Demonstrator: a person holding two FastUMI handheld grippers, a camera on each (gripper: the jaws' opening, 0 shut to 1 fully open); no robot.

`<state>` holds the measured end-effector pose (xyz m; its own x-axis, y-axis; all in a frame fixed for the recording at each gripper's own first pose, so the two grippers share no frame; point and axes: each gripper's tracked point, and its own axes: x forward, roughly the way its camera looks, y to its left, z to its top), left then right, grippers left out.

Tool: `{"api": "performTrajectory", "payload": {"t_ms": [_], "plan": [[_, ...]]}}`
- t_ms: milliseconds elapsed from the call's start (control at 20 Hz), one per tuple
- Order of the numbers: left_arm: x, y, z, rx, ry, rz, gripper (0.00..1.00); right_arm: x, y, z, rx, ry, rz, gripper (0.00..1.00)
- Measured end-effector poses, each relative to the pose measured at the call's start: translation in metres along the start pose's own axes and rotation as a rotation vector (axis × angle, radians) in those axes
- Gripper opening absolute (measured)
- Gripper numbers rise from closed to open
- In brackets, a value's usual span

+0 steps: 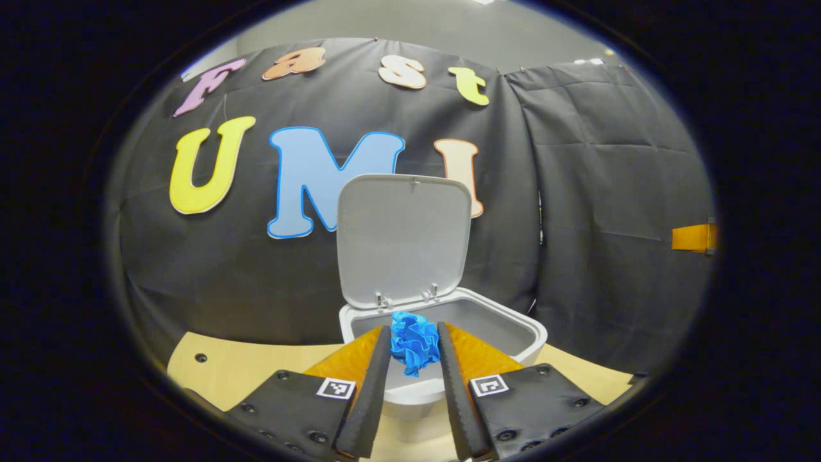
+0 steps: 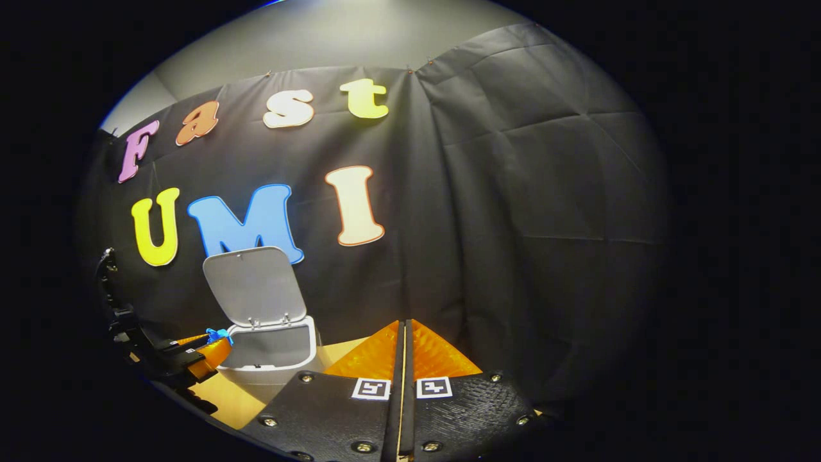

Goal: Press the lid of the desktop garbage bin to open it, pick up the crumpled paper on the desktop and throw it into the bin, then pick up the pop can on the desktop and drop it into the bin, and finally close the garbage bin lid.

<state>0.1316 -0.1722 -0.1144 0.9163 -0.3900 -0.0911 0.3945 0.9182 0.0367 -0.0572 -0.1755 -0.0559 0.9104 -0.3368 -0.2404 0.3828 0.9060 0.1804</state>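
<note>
One desktop garbage bin point(image 1: 513, 333) stands on the light wooden surface point(image 1: 256, 366), straight ahead of the left tool point(image 1: 414, 337). It is white, and its one lid point(image 1: 404, 237) is swung up on two small hinges at the bin's far edge, standing nearly upright against the black booth wall. The bin's mouth is open.

One piece of crumpled paper point(image 1: 414, 343), blue, is pinched between the left tool's two fingers point(image 1: 372, 391), both of which press on it near their tips. The paper hangs over the near rim of the bin, just above the open mouth and in front of the hinges.

In the right gripper view the same bin point(image 2: 272, 350) and raised lid point(image 2: 253, 285) appear ahead and to the left of the right tool point(image 2: 403, 333). The left tool point(image 2: 215, 343) shows there at the bin's left rim, with a speck of the blue paper point(image 2: 218, 335) at its tips.

The right tool's two fingers are closed flat against each other, nothing between them, and it is held well to the right of the bin, above the surface and facing the booth wall.

Each tool carries two square black-and-white coded markers, one per finger base; four in all. No brand name or readable label shows on the bin, lid or paper. An orange tab point(image 1: 693, 237) shows at the far right of the left gripper view; what it is I cannot tell.
</note>
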Motion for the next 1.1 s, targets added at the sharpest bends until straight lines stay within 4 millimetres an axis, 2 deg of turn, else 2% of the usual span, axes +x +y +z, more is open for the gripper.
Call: {"api": "performTrajectory", "payload": {"t_ms": [50,100,200,350,400,550,650,700,900,1100], "plan": [[0.002,-0.002,-0.001,0.001,0.003,-0.005,0.53,-0.002,-0.005,0.000,0.006,0.001,-0.012,0.01],[0.003,-0.003,-0.002,0.001,0.007,-0.005,0.48,-0.004,-0.011,-0.002,0.011,0.002,-0.023,0.01],[0.004,-0.003,-0.003,0.003,0.009,0.004,0.51,-0.008,-0.018,-0.004,0.017,0.008,-0.041,0.01],[0.006,-0.002,-0.004,0.014,0.013,0.015,0.48,-0.014,-0.026,-0.009,0.025,0.016,-0.059,0.01],[0.007,-0.001,-0.006,0.017,0.019,0.020,0.53,-0.015,-0.027,-0.010,0.029,0.018,-0.062,0.01],[0.006,-0.002,-0.005,0.014,0.017,0.022,0.92,-0.017,-0.027,-0.011,0.030,0.020,-0.064,0.01],[0.006,-0.001,-0.005,0.016,0.019,0.022,0.92,-0.018,-0.026,-0.013,0.025,0.022,-0.062,0.01],[0.005,-0.001,-0.004,0.016,0.018,0.023,0.87,-0.017,-0.025,-0.013,0.025,0.024,-0.059,0.01],[-0.001,0.005,-0.002,0.019,0.013,0.034,0.92,-0.016,-0.017,-0.017,0.023,0.034,-0.042,0.01],[-0.011,0.015,0.005,0.029,0.001,0.057,0.92,-0.013,-0.004,-0.022,0.010,0.046,-0.008,0.01]]}}
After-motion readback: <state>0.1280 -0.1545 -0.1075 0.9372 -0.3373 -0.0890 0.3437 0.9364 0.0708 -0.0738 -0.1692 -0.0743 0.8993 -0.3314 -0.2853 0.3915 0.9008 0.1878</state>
